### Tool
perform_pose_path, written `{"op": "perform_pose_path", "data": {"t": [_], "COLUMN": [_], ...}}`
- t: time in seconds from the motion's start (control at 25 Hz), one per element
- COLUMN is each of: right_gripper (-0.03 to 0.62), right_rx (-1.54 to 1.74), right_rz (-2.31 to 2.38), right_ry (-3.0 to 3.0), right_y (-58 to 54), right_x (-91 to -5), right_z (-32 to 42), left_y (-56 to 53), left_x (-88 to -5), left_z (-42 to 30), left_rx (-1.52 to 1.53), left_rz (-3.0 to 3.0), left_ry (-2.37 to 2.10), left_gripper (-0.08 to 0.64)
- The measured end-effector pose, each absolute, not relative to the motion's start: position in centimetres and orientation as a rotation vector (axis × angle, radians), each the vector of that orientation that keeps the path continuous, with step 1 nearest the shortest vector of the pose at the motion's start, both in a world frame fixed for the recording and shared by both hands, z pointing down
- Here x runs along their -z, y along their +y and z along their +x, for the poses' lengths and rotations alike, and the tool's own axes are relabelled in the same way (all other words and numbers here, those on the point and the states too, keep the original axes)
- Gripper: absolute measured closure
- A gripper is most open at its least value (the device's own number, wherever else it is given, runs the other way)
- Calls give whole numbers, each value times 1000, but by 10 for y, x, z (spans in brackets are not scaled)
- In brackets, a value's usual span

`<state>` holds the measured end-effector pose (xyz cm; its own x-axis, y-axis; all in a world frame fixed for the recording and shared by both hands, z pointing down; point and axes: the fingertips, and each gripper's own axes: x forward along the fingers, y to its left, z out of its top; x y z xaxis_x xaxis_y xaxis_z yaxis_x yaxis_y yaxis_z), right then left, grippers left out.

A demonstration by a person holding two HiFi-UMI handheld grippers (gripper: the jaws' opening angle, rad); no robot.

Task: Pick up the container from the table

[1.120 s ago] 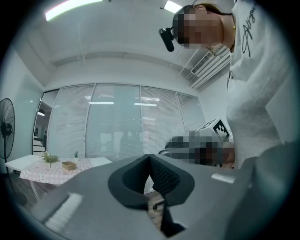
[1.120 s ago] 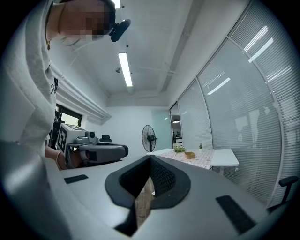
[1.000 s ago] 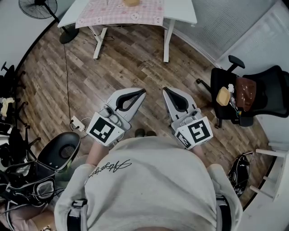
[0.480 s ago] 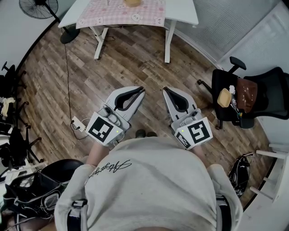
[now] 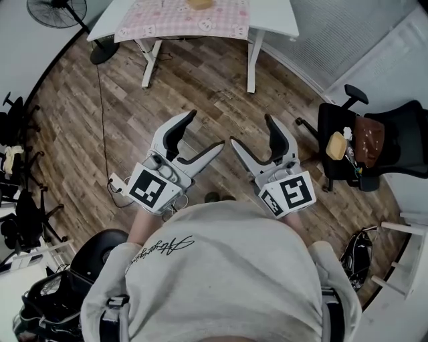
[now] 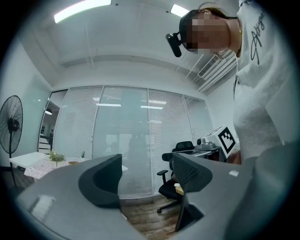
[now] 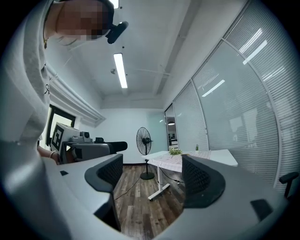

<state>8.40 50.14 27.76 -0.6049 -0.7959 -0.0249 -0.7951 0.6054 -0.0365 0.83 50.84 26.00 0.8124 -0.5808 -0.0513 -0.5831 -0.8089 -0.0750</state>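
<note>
Left gripper (image 5: 206,129) and right gripper (image 5: 251,130): jaws just opened, standing apart with nothing between them. The container (image 5: 200,4) lies well ahead on the table (image 5: 274,15), cut off by the frame edge. We judge it small, perhaps light, and best gripped across its sides.

Pink checked tablecloth (image 5: 167,20), brown plank floor (image 5: 200,93)

Small tan container (image 5: 200,3), at 12 o'clock, on pink checked cloth (image 5: 180,20) over white table (image 5: 274,17), cropped by the top edge
</note>
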Motion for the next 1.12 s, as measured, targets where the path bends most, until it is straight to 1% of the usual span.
{"op": "perform_pose_path", "data": {"t": [0.12,0.2,0.32,0.64,1.12], "right_gripper": [141,123,104,91,92], "right_rx": [28,28,30,33,67], "right_rz": [-1395,-1405,-1415,-1434,-1468], "right_ry": [2763,2750,2735,2723,2693], "right_y": [495,492,490,491,486], "right_x": [-276,-275,-277,-280,-286], "right_z": [77,73,67,59,54], "left_y": [501,499,495,493,495], "left_x": [-259,-252,-253,-260,-272], "left_z": [-6,-12,-23,-39,-54], "left_rx": [-68,-148,-151,-137,-88], "left_rz": [-2898,-2888,-2873,-2878,-2896], "left_ry": [966,963,973,991,967], "left_gripper": [177,126,112,104,104]}}
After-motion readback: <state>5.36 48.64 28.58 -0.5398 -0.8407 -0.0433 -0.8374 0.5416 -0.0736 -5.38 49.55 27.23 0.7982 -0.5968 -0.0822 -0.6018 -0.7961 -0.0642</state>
